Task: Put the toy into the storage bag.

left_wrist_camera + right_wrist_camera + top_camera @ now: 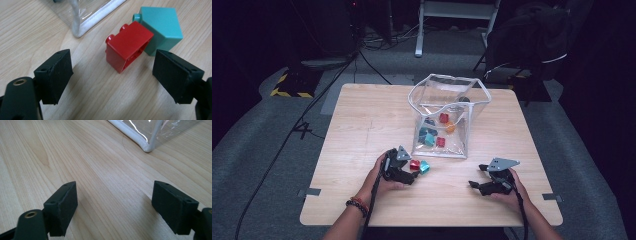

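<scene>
Red brick (127, 46) lies on its side on the wooden table (362, 150), studs pointing away toward the bag, hollow underside facing the lens in the left gripper view. Teal brick (162, 27) sits right behind it, touching, one stud visible at its top left corner. In the high view the red brick (414, 164) and teal brick (425, 166) lie side by side just in front of the clear bag's near edge, left of table centre

Left gripper (112, 75) is low over the table, jaws spread apart, red brick between and just beyond the pads, neither pad touching it; right pad is close to the teal brick's lower corner. In the high view the left gripper (408, 172) is just beside the red brick, held by the left hand (384, 177), beaded band on that wrist

Clear bag (447, 117) stands open behind the bricks, white-trimmed rim, several small coloured pieces inside: red, orange, teal, dark blue. Its bottom corner (80, 27) shows upper left in the left gripper view, near the red brick but apart

Right gripper (477, 185) rests on the table well apart from the bricks, right of the bag's front. In its own view the right gripper's jaws stand wide with bare wood between, bag corner (147, 145) ahead
</scene>
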{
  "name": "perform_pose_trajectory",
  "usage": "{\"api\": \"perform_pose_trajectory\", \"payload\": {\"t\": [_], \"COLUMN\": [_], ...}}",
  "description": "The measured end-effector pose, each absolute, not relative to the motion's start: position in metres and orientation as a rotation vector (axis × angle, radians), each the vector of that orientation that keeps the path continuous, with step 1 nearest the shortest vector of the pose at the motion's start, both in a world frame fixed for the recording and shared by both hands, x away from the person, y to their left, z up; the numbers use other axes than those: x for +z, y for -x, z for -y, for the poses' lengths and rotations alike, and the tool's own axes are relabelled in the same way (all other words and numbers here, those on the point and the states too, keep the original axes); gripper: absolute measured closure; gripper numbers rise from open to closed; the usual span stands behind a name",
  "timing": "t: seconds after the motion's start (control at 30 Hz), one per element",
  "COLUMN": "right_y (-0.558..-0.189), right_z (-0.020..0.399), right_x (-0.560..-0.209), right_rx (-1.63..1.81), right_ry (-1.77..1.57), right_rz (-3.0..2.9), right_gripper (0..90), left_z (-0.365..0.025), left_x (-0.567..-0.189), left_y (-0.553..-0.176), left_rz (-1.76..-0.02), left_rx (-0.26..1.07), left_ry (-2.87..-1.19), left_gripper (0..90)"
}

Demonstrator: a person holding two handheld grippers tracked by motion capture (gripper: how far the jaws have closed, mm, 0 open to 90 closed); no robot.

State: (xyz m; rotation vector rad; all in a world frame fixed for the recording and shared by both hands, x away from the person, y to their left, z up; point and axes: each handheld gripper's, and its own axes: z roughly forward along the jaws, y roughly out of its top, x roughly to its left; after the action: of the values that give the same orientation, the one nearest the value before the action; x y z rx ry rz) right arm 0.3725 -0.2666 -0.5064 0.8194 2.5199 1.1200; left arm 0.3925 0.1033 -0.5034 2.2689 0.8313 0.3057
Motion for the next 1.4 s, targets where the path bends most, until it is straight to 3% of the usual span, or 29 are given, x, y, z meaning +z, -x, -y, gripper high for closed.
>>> {"api": "perform_pose_trajectory", "payload": {"t": [0.27,0.43,0.5,0.53,1.0,1.1,1.4], "right_y": [-0.372,-0.372,-0.372,-0.372,-0.372,-0.373,-0.372], "right_z": [0.267,0.267,0.267,0.267,0.267,0.267,0.267], "right_x": [-0.506,-0.506,-0.506,-0.506,-0.506,-0.506,-0.506], "right_rx": [1.120,1.120,1.120,1.120,1.120,1.120,1.120], "right_ry": [-0.818,-0.819,-0.819,-0.819,-0.819,-0.818,-0.819], "right_rz": [-2.519,-2.520,-2.520,-2.520,-2.520,-2.520,-2.520], "right_gripper": [21.1,21.1,21.1,21.1,21.1,21.1,21.1], "left_z": [-0.098,-0.102,-0.104,-0.105,-0.121,-0.120,-0.107], "left_x": [-0.502,-0.501,-0.499,-0.499,-0.491,-0.493,-0.495], "left_y": [-0.392,-0.393,-0.391,-0.391,-0.392,-0.394,-0.397], "left_rz": [-0.803,-0.800,-0.793,-0.791,-0.811,-0.825,-0.817], "left_rx": [0.308,0.338,0.356,0.359,0.369,0.368,0.383], "left_ry": [-2.252,-2.242,-2.241,-2.231,-2.168,-2.190,-2.255], "left_gripper": [36.0,54.6,56.3,66.0,67.5,59.0,55.3]}}
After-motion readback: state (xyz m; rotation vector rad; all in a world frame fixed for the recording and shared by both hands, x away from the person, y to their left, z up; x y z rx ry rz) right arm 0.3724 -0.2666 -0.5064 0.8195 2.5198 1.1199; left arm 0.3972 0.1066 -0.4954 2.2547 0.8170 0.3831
